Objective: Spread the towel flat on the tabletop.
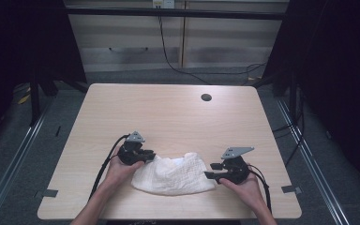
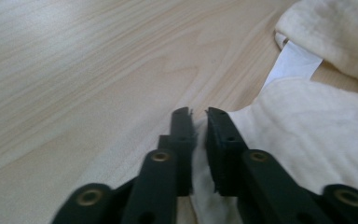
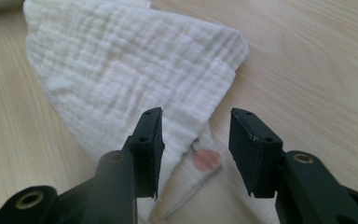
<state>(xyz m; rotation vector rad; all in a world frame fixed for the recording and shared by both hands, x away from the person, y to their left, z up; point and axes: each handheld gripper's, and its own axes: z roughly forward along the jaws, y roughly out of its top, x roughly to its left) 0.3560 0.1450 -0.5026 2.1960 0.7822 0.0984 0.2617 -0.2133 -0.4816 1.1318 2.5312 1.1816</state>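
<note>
Pinching the cloth edge between the nearly shut left gripper, hovering the right gripper half open and empty over the opposite corner, next needing closure there before folding.

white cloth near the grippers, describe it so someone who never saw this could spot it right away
On the light wooden table, look at the near edge, between the left gripper and the right gripper. The white cloth lies there in a crumpled, roughly triangular heap. It is the one soft, crinkle-textured thing there, and the right gripper view shows a small pink mark near one corner.
</note>
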